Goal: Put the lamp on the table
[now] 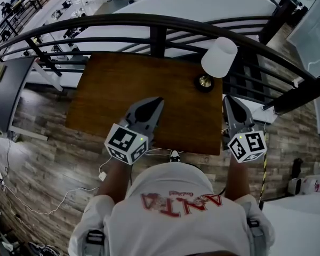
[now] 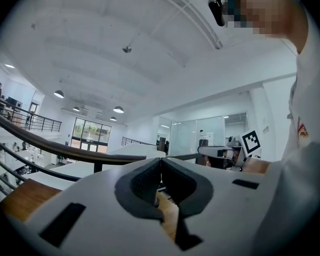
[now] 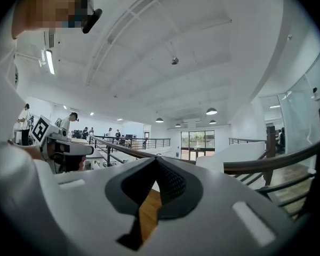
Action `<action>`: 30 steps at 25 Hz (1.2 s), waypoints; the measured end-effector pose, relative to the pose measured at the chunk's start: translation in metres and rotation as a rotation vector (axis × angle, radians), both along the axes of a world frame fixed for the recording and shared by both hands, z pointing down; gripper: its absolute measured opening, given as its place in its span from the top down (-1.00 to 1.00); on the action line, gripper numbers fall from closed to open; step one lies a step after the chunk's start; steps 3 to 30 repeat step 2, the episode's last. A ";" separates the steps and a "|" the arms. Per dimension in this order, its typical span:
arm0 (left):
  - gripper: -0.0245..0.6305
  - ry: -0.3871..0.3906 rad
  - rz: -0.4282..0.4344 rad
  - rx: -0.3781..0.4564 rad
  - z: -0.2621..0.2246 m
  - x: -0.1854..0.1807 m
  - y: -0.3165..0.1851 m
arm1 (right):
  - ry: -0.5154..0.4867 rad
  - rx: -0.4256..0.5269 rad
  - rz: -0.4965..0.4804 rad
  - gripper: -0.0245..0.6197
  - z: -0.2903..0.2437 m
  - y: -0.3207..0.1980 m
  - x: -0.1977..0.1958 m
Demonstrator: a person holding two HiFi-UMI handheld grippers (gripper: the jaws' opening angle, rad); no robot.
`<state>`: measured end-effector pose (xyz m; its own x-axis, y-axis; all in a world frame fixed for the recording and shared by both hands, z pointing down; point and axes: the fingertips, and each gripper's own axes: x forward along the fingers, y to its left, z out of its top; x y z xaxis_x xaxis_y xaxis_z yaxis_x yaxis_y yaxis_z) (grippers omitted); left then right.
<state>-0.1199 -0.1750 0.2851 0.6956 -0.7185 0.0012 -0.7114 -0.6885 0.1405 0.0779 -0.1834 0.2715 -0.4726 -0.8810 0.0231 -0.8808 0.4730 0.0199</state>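
Observation:
The lamp, with a white shade (image 1: 219, 57) and a round brass base (image 1: 205, 82), stands on the far right corner of the brown wooden table (image 1: 122, 89). My left gripper (image 1: 158, 100) hovers over the table's near middle, jaws shut and empty. My right gripper (image 1: 227, 98) hangs at the table's right edge, just short of the lamp's base, also shut with nothing in it. In the left gripper view the jaws (image 2: 160, 160) meet at the tip over bare wood. In the right gripper view the jaws (image 3: 156, 159) are closed together too.
A dark curved railing (image 1: 149, 23) runs right behind the table and the lamp, with a drop to a lower floor beyond. White cables (image 1: 42, 207) trail over the wood floor at the near left. The person's torso fills the bottom of the head view.

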 end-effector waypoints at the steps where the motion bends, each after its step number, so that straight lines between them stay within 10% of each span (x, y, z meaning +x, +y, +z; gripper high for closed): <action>1: 0.90 0.000 0.001 0.001 0.000 0.001 -0.001 | 0.001 0.000 -0.001 0.92 0.000 0.000 0.001; 30: 0.90 0.001 0.002 0.002 -0.001 0.002 -0.001 | 0.002 0.001 -0.001 0.92 0.000 -0.001 0.001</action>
